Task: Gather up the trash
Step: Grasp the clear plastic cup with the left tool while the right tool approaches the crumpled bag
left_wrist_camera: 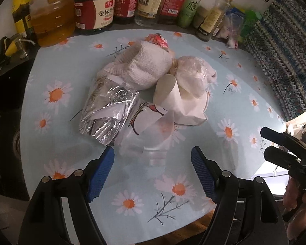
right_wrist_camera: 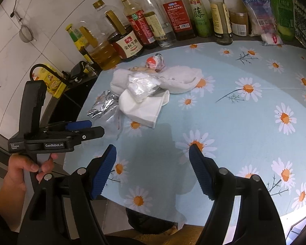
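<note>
Evidently nothing is collected yet: I hold both the left tool (left_wrist_camera: 152,160) and right tool (right_wrist_camera: 152,158) apart and empty, while the trash pile (left_wrist_camera: 144,87) sits untouched mid-desk (left_wrist_camera: 234,106).

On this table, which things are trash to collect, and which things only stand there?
To collect:
- crumpled paper towel
- foil wrapper
- white paper cup
- clear plastic bag
- small red-and-white wrapper

Only standing there:
- sauce and oil bottles along the wall
- green packet
- daisy tablecloth
</note>
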{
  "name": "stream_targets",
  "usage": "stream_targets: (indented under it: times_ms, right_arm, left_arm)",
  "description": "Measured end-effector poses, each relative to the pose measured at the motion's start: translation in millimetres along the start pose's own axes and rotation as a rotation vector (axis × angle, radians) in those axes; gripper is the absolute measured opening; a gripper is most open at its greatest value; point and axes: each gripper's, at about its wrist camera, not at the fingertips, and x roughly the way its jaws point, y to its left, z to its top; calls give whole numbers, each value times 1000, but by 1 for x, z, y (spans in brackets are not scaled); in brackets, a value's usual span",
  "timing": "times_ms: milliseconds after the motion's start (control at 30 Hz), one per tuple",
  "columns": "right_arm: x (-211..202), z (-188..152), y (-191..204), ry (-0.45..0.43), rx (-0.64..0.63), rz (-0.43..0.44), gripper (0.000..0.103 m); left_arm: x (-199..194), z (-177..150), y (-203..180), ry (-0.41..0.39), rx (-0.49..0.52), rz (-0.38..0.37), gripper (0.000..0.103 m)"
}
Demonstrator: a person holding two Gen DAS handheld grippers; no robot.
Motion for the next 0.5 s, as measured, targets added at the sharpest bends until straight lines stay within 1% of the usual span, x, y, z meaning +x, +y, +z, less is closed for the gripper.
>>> stream_targets:
  times_ms: [33, 100, 200, 333, 500]
  right_arm:
    - [1, 1, -2, 3, 5, 1, 73]
    - [3, 2, -6, 5, 13, 3, 73]
    - [4, 3, -10, 4, 25, 3, 73]
    - [7, 3, -15, 11, 45, 4, 73]
    - [9, 3, -16, 18, 47, 3, 73]
  left_arm:
    - [3, 1, -1, 8, 4, 3, 74]
    - [8, 1, -1, 18, 8, 6, 74]
    - [12, 3, -1, 24, 6, 1, 60]
    - [19, 4, 2, 41, -1, 9, 56]
    - [23, 5, 1, 44, -1, 5, 57]
